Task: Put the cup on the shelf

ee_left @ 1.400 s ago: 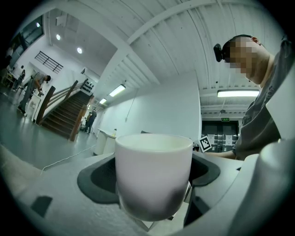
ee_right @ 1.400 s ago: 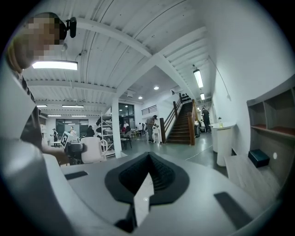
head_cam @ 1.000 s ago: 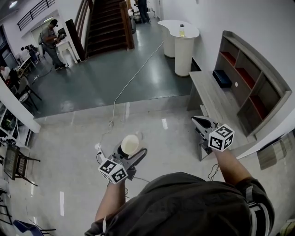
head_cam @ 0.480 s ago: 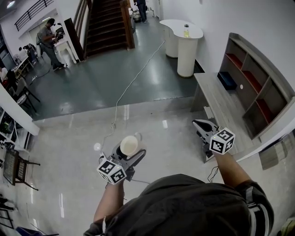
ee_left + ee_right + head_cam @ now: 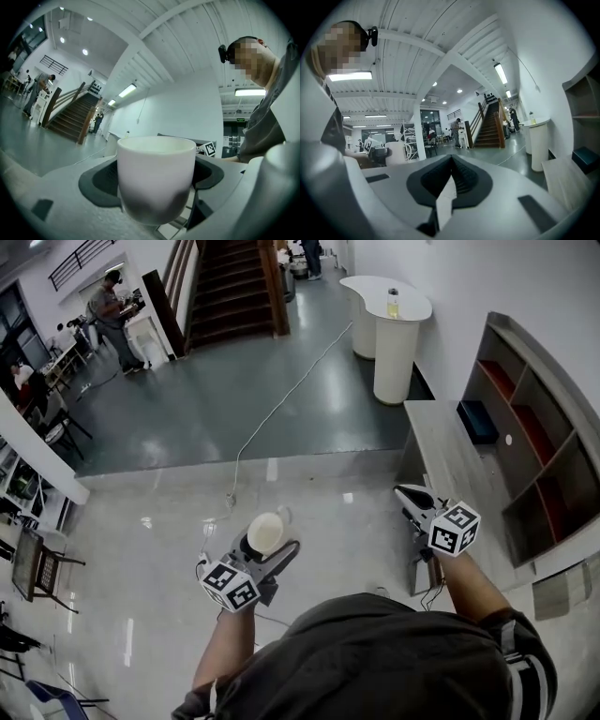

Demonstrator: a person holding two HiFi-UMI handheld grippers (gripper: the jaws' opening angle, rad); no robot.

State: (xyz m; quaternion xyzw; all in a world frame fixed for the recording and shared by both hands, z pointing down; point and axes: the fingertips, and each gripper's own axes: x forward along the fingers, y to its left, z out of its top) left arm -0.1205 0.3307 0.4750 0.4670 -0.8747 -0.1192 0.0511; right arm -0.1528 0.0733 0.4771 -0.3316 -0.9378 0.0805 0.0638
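So, your left gripper (image 5: 267, 549) has its jaws clamped on either side of the white cup (image 5: 156, 178), which sits upright with its mouth up. Your right gripper (image 5: 451, 161) has its jaws pressed together with nothing in them. The cup looks like glazed ceramic to me: stiff, slick, chippable, so grip the straight sides, not the lip. The shelf (image 5: 534, 442) stands off to your right behind the desk (image 5: 450, 460), well apart from the cup.
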